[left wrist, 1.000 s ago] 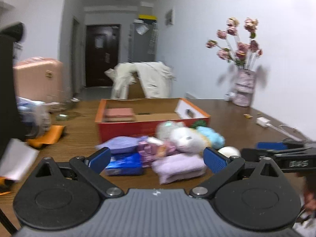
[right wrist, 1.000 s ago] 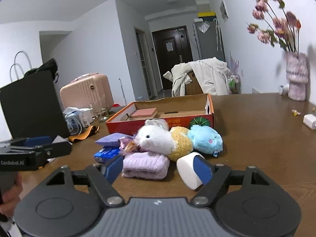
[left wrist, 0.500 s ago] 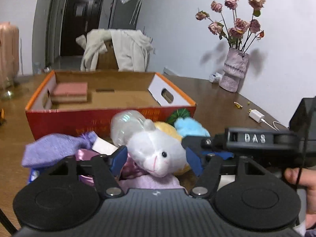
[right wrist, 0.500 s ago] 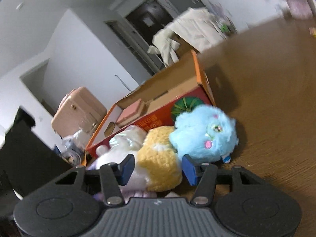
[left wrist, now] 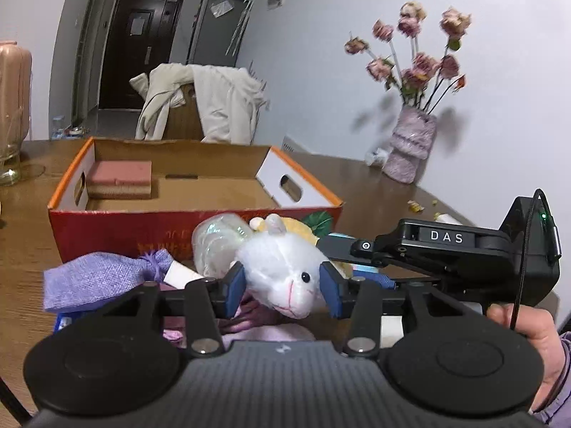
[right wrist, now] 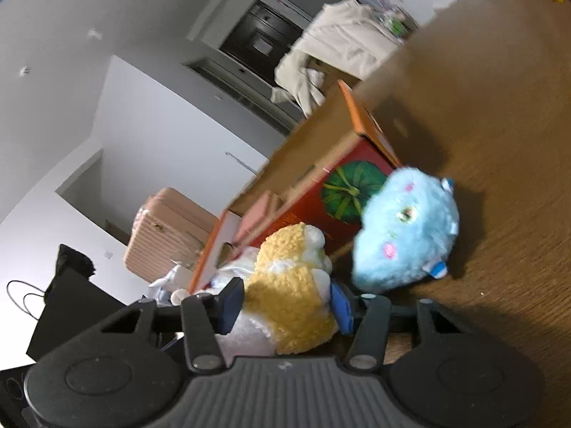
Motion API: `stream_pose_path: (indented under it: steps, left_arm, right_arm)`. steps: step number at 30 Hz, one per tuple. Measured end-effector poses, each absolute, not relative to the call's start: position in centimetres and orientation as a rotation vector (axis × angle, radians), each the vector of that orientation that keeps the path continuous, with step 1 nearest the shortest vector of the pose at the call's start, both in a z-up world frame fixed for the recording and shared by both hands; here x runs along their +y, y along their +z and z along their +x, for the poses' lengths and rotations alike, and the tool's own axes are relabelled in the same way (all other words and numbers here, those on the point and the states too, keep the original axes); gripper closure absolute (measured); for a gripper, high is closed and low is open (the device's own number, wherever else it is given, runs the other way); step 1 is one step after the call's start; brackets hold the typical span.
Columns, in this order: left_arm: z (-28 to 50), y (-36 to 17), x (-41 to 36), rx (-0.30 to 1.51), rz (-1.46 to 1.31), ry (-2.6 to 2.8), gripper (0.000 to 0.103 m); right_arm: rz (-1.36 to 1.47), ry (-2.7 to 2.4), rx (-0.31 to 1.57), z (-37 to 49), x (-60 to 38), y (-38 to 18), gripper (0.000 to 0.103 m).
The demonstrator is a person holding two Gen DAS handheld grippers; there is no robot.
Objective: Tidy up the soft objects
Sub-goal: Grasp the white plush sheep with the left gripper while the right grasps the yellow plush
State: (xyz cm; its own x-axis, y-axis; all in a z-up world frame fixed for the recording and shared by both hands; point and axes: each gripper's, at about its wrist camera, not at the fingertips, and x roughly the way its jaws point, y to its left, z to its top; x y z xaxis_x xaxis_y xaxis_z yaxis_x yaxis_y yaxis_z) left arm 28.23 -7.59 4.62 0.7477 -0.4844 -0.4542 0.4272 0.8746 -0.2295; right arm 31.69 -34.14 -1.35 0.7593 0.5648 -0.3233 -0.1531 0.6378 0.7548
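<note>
In the left wrist view the left gripper point(left wrist: 282, 287), its fingers just narrowed, clamps the white plush point(left wrist: 285, 267) head before the box point(left wrist: 178, 224) on the tabletop point(left wrist: 357, 182), while in the right wrist view the right gripper point(right wrist: 287, 305) pinches its yellow body point(right wrist: 289, 292) beside the blue plush point(right wrist: 407, 235).

We see white walls point(left wrist: 321, 53) and a dark wooden table point(left wrist: 357, 182) running back toward a hallway with a dark door point(left wrist: 139, 46). A chair point(left wrist: 182, 121) at the far end carries cream clothing point(left wrist: 225, 103). By the right wall stands a purple vase point(left wrist: 410, 149) of dried roses point(left wrist: 414, 60) (their shadow falls soft on the wall). A pink suitcase point(right wrist: 167, 235) and a grey cabinet point(left wrist: 217, 25) stand further off.
</note>
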Motion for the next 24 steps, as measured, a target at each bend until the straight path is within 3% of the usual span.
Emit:
stream_pose_path:
  steps: [7,18,24]
  left_arm:
    - [22.3,6.5,-3.9,0.492,-0.165,-0.616,0.058]
    - [16.3,0.3,0.5,0.607,-0.187,-0.598,0.055]
    - [15.8,0.1,2.2,0.599,-0.228,-0.56,0.039]
  right_arm:
    - [0.572,0.432,0.505,23.4,-31.4,3.4,0.052]
    - [0.461,0.386,0.626,15.1,-27.5,-0.4,0.051]
    - [0.4,0.367,0.572,14.0,-26.9,0.8,0.044]
